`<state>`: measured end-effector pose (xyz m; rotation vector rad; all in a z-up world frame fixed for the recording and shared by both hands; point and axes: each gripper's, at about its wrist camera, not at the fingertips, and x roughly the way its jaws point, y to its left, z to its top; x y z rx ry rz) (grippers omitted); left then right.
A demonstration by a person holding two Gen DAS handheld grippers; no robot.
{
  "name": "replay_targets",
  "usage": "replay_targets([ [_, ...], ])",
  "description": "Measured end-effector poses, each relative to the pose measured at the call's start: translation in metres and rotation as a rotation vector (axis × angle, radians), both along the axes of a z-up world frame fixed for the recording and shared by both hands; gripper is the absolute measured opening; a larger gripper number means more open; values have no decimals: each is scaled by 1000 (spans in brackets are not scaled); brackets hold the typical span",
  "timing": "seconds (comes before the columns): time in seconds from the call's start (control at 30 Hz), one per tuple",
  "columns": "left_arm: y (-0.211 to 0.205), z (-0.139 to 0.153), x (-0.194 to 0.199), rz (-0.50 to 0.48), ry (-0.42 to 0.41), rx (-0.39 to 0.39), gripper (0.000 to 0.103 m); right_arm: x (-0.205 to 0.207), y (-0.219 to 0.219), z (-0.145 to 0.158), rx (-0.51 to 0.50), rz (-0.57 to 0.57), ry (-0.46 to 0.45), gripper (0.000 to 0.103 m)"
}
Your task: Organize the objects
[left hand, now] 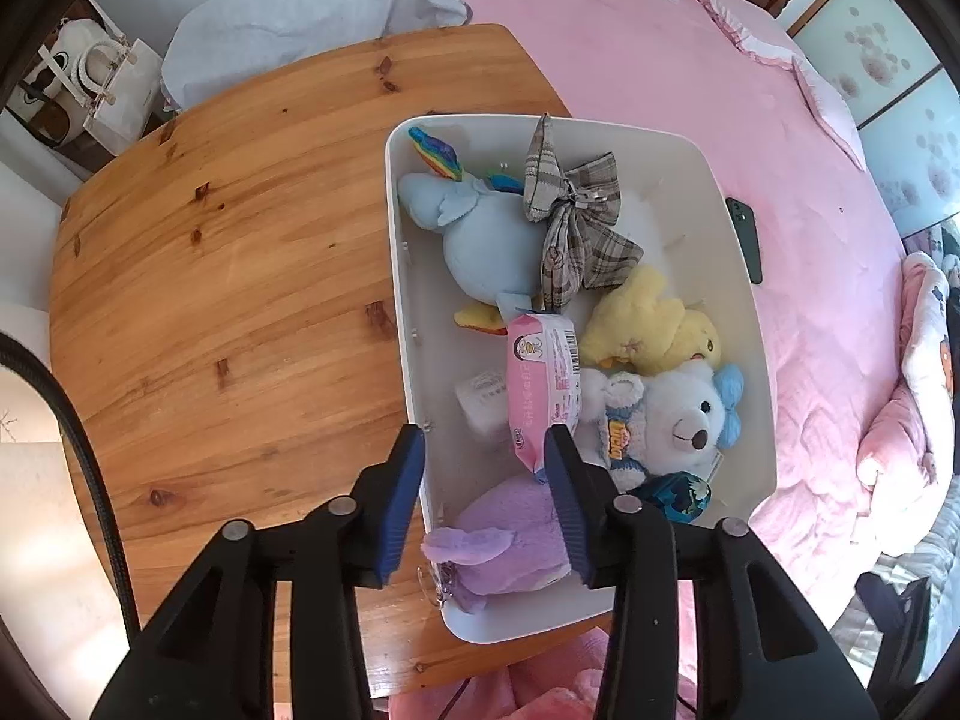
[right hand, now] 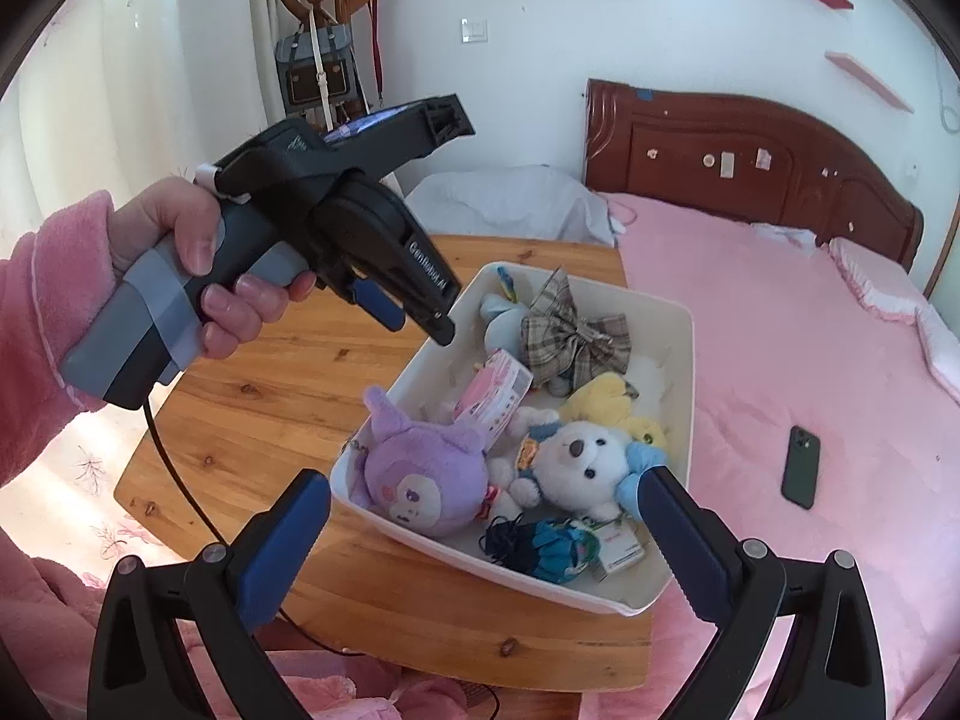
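Bright daylight, soft shadows, sharp focus, fisheye-bent edges, dark corners.

A wooden table carries a white bin at its 3 o'clock edge; beyond, a phone lies on the pink bed.

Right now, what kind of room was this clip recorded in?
Most likely a bedroom at home: a bed with a pink cover and carved wooden headboard, a coat stand hung with bags, and a bin of plush toys on a wooden table.
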<state>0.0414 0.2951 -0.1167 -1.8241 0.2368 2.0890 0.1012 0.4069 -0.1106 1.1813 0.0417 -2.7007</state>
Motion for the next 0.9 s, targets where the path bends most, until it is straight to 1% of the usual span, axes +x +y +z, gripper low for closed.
replay_targets([
  [0.03,0,0,1,6,2,-2,53,0,-1,-2,-6,0,-6,103],
  [0.07,-1,1,2,14,10,-4,60,-1,-1,-3,-11,0,-11,103],
  [0.13,-6,6,7,24,42,13,67,-3,-3,-5,-23,-1,-22,103],
  [0.17,-11,9,11,28,60,25,68,-5,-4,-6,-30,-1,-29,103],
  [0.3,-32,20,23,54,111,36,70,-11,-12,-4,-57,17,-50,103],
  [0.4,-59,27,32,104,133,37,70,-17,-22,4,-91,36,-47,103],
  [0.63,-141,43,52,263,151,-2,70,-33,-54,24,-161,70,-60,103],
  [0.73,-178,53,66,337,167,-21,70,-37,-72,35,-223,92,-79,103],
  [0.83,-203,63,78,364,188,-32,70,-36,-91,43,-277,107,-88,103],
  [0.9,-216,69,85,373,195,-32,70,-37,-103,48,-282,111,-88,103],
])
